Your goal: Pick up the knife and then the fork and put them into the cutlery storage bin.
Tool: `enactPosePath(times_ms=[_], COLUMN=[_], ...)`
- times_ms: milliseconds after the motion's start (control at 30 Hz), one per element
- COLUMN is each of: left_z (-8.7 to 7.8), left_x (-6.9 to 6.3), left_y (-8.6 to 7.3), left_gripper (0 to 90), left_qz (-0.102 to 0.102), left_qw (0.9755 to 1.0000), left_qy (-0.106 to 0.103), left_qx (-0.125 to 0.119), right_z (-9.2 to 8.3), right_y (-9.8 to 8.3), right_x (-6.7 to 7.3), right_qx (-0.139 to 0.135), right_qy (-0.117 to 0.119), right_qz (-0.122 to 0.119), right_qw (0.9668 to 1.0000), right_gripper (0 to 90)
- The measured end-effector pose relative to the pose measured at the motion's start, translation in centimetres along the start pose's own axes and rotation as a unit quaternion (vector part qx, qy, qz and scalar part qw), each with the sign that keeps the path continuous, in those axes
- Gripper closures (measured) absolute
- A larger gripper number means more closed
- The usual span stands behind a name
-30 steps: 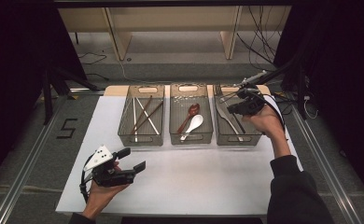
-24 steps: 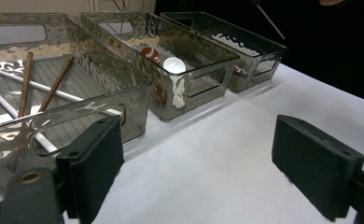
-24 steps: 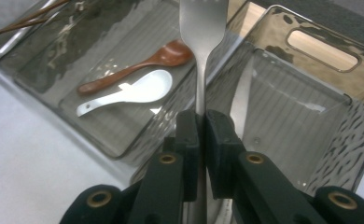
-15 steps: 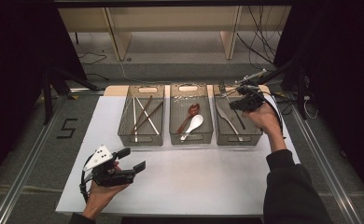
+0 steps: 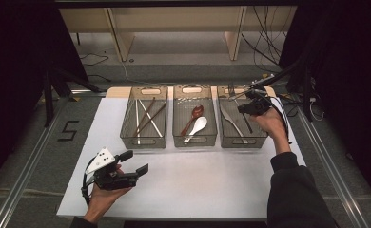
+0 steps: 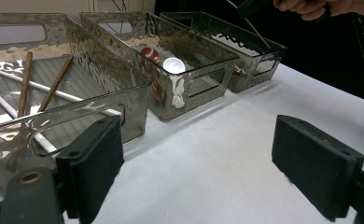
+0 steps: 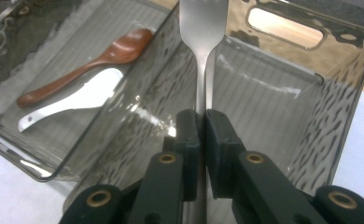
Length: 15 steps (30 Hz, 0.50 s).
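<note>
My right gripper [image 5: 244, 100] hangs over the right-hand clear bin [image 5: 259, 138], shut on the handle of a metal fork [image 7: 202, 56]. The fork's head points forward over the wall between the right and middle bins. The gripper's black fingers [image 7: 217, 140] press the handle from both sides. The middle bin [image 5: 195, 140] holds a brown wooden spoon [image 7: 87, 65] and a white spoon [image 7: 73, 105]. Near the table's front left, my left gripper [image 5: 135, 162] is held low and open, with nothing between its pads [image 6: 96, 163].
The left bin [image 5: 143, 141] contains several chopsticks [image 6: 54, 86], brown and pale. A knife [image 5: 231, 121] lies in the right bin. White table surface [image 5: 202, 180] stretches between the bins and the front edge. A shelf frame and cables stand behind the table.
My right hand has come down a little over the right bin, the fork still gripped. The left hand has stayed where it was.
</note>
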<state>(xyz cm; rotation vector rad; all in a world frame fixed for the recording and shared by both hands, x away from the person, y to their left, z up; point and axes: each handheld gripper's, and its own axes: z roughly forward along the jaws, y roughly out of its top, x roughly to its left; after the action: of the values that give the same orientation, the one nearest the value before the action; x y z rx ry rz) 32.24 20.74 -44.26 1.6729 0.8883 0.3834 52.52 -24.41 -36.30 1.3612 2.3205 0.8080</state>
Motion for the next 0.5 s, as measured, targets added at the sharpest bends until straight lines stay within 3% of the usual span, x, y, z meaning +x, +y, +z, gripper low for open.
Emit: enactPosePath(times_ms=[500], left_z=[0.0], left_x=[0.0], left_y=[0.0], left_gripper=[16.0], left_qz=[0.001], left_qw=[1.0000], left_qy=[0.000], left_qx=[0.000], right_z=[0.9], right_y=[-1.2], right_x=[-0.5], right_qx=[0.009], right_qy=[-0.007], right_qz=[0.011], right_qw=[0.9999], right_gripper=[84.6])
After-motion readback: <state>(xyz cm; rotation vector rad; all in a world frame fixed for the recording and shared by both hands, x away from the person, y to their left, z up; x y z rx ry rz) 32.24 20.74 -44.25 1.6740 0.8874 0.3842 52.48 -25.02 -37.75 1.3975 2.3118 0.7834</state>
